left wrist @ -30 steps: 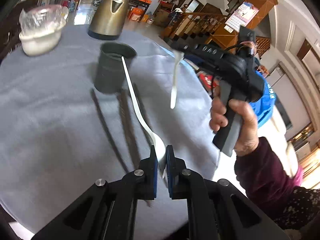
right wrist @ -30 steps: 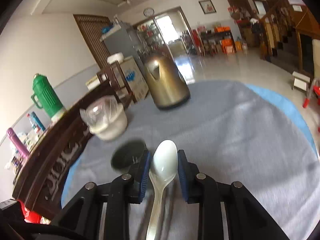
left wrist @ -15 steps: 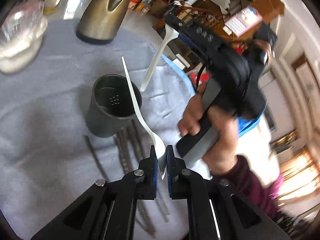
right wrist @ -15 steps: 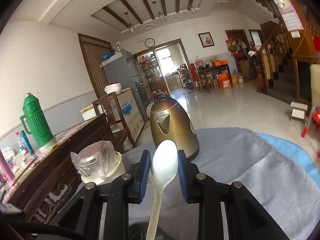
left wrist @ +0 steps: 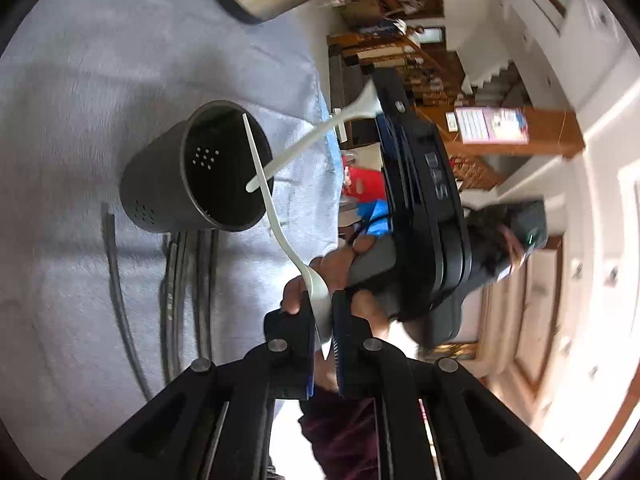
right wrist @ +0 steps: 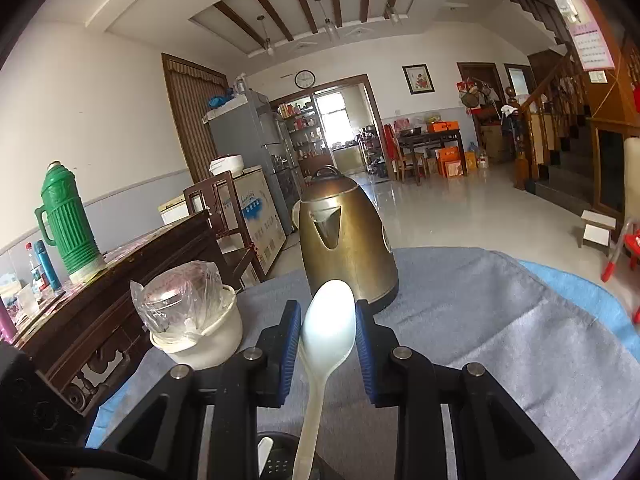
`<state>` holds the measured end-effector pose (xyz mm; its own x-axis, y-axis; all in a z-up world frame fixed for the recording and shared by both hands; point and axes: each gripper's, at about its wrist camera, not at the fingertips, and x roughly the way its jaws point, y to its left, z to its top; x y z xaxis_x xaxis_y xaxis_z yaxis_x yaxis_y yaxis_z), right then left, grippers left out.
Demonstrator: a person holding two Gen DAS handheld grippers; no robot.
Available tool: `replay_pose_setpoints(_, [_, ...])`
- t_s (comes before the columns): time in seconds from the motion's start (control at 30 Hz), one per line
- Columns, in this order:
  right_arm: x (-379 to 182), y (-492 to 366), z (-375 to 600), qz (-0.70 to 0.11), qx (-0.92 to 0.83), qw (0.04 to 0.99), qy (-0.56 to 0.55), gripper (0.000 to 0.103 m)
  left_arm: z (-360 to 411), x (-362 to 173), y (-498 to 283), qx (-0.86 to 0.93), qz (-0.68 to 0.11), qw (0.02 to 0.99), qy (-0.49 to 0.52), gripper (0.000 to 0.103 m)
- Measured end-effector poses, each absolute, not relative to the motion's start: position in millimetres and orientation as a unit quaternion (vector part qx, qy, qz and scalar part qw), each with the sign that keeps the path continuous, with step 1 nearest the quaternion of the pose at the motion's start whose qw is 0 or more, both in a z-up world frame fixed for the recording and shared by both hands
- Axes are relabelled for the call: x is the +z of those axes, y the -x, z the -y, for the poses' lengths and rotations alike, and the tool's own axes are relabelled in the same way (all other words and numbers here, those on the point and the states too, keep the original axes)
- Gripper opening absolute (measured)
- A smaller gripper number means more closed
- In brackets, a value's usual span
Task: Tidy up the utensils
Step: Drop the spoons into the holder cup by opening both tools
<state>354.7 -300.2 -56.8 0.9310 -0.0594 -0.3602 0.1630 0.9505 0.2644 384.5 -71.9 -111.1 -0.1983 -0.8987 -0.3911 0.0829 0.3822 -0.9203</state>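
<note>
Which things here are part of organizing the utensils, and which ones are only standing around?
Part of the job:
- left gripper with its white spoon
- right gripper with the second white spoon
- dark perforated holder
- dark chopsticks on the cloth

Only standing around:
- brass kettle
- white bowl with plastic wrap
- green thermos

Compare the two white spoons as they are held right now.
The left spoon is clamped across its bowl's thin edges by the left gripper; the right spoon sits face-up between the right gripper's fingers. Both are white, with handles pointing into the dark cup.
</note>
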Motion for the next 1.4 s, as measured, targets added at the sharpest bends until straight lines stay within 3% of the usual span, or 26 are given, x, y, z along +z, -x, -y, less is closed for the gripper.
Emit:
replay_pose_setpoints(0.23, [-58,-349,297,-0.178,-0.038,0.972,-0.149,0.029,61,-139,-400,-0.397,-0.646,0.505,0.413,0.011])
replay_pose_setpoints(0.27, [-59,-348,296,-0.179,-0.032,0.972,-0.150,0.029,57,-139,-402,-0.392,-0.642,0.508,0.421,0.020])
replay_pose_setpoints(0.3, [-59,-346,296,-0.180,-0.029,0.972,-0.151,0.030,54,-138,-403,-0.386,-0.638,0.509,0.430,0.039])
replay_pose_setpoints(0.37, [-60,-343,295,-0.186,-0.017,0.969,-0.159,0.031,49,-134,-402,-0.381,-0.632,0.514,0.437,0.055])
replay_pose_setpoints(0.6, [-60,-320,297,-0.215,0.029,0.955,-0.203,0.032,38,-98,-377,-0.405,-0.595,0.592,0.363,0.055])
replay_pose_setpoints(0.73, [-54,-283,306,-0.189,0.024,0.955,-0.228,0.032,21,-75,-346,-0.368,-0.557,0.690,0.281,0.056])
replay_pose_setpoints(0.93, [-61,-222,310,-0.204,0.008,0.954,-0.221,0.032,24,-49,-274,-0.202,-0.427,0.880,0.058,0.057])
replay_pose_setpoints(1.0, [-67,-204,309,-0.216,0.006,0.952,-0.217,0.032,39,-47,-243,-0.152,-0.353,0.922,-0.050,0.072])
replay_pose_setpoints(1.07, [-73,-185,306,-0.230,-0.003,0.950,-0.209,0.032,53,-46,-220,-0.118,-0.313,0.934,-0.124,0.080])
replay_pose_setpoints(1.4, [-106,-137,304,-0.298,-0.012,0.925,-0.234,0.032,59,-33,-175,-0.116,-0.313,0.934,-0.125,0.081])
